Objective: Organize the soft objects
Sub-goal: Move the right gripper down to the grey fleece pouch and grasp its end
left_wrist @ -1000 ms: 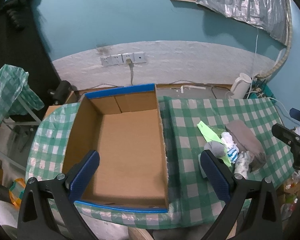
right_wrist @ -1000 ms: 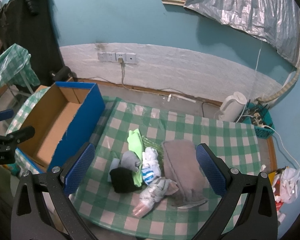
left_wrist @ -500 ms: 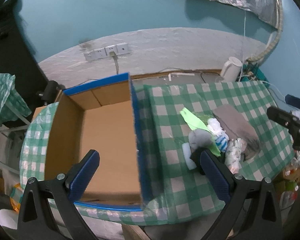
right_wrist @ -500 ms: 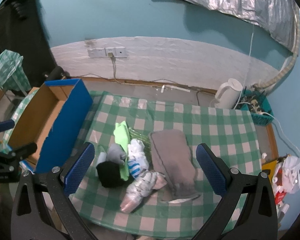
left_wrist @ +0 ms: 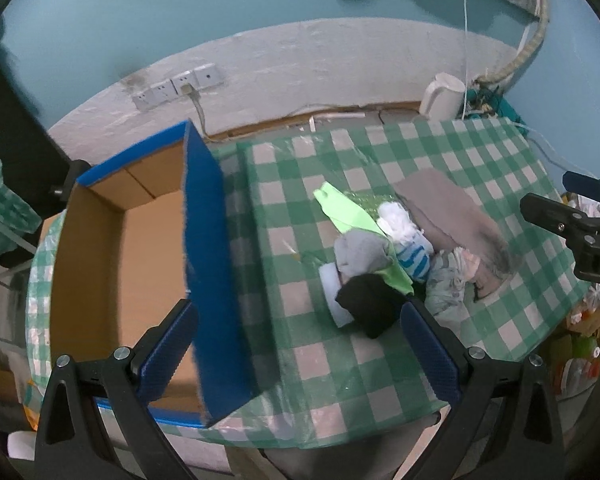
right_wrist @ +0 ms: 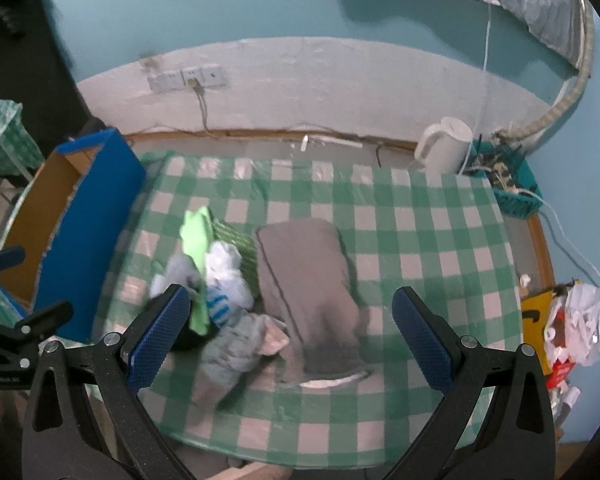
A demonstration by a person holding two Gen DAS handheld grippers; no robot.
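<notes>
From the left wrist view, the left gripper (left_wrist: 300, 344) hangs above the desk (left_wrist: 380, 364) with its blue fingers (left_wrist: 168, 348) spread wide and nothing between them. The left finger sits over the near corner of the cardboard box (left_wrist: 148, 264), whose blue outer wall runs down the middle left of the frame; the box interior shows only bare cardboard. To the right of centre lies the pile of soft objects: a black sock (left_wrist: 370, 304) nearest, a grey sock (left_wrist: 360, 256) behind it, a lime green cloth (left_wrist: 348, 216), a white and blue striped sock (left_wrist: 410, 252) and a folded grey towel (left_wrist: 456, 216) farther right. The right gripper (left_wrist: 572, 224) pokes in at the right edge.

From the right wrist view, the right gripper (right_wrist: 288, 338) is likewise released, fingers (right_wrist: 420, 340) wide apart and empty, hovering over the pile. The grey towel (right_wrist: 308, 276) lies in the centre between the fingers, the green cloth (right_wrist: 198, 236) and striped sock (right_wrist: 222, 300) at lower left, a pale crumpled cloth (right_wrist: 240, 344) beneath them. The box (right_wrist: 88, 236) stands at the left, just beside the checked cloth, and a white kettle (right_wrist: 444, 144) sits at upper right beyond the desk.
</notes>
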